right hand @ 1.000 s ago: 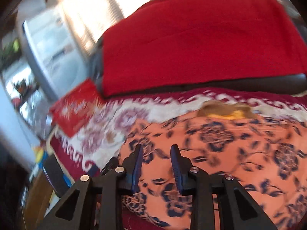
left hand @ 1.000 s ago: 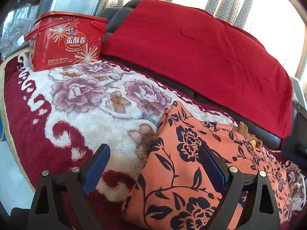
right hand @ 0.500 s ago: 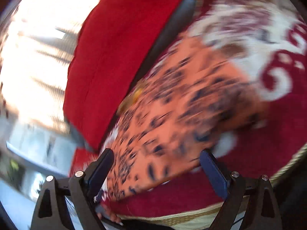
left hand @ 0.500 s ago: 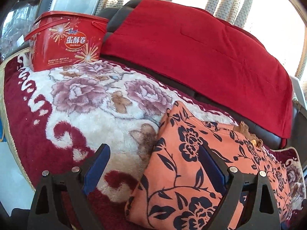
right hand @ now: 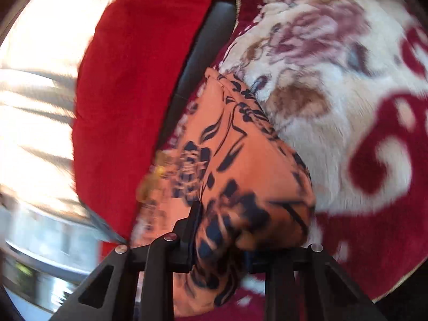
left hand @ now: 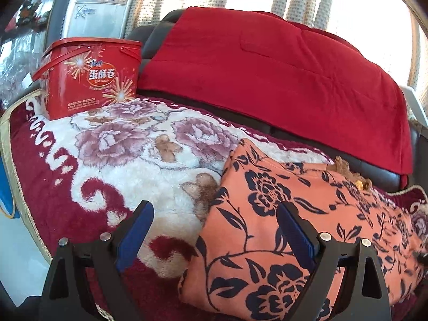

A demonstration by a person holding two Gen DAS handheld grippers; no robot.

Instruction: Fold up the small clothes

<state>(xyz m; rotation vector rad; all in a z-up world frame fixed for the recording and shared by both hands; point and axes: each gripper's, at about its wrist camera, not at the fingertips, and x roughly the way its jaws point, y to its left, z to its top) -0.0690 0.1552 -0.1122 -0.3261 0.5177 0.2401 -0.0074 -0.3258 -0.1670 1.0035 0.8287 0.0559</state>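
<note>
— Fingers on the left gripper (left hand: 215, 230): how do they stand?

— Spread wide, holding nothing. The blue pad of the left finger (left hand: 135, 236) hangs over the plush floral blanket (left hand: 128, 155); the right finger (left hand: 294, 236) is over the orange garment (left hand: 281, 214).

— Garment, where is it?

— Ahead of and to the right of those fingers, lying on the blanket as a folded orange cloth with dark navy flowers. Its near left edge falls between the two fingers. A small brownish-yellow bit (left hand: 350, 172) shows at its far edge, next to the dark sofa back.

— And the right gripper (right hand: 222, 246)?

— Clamped on the orange garment (right hand: 240, 160). Cloth is bunched between its fingers and stretches away ahead of them, with the blanket (right hand: 334, 80) to the right. That view is blurred, so the exact fold being held cannot be told.

— Anything else around?

— A red blanket (left hand: 281, 75) draped over the sofa back, far ahead of the left fingers, and a red tin with a handle (left hand: 91, 80) standing on the floral blanket far ahead to the left
</note>
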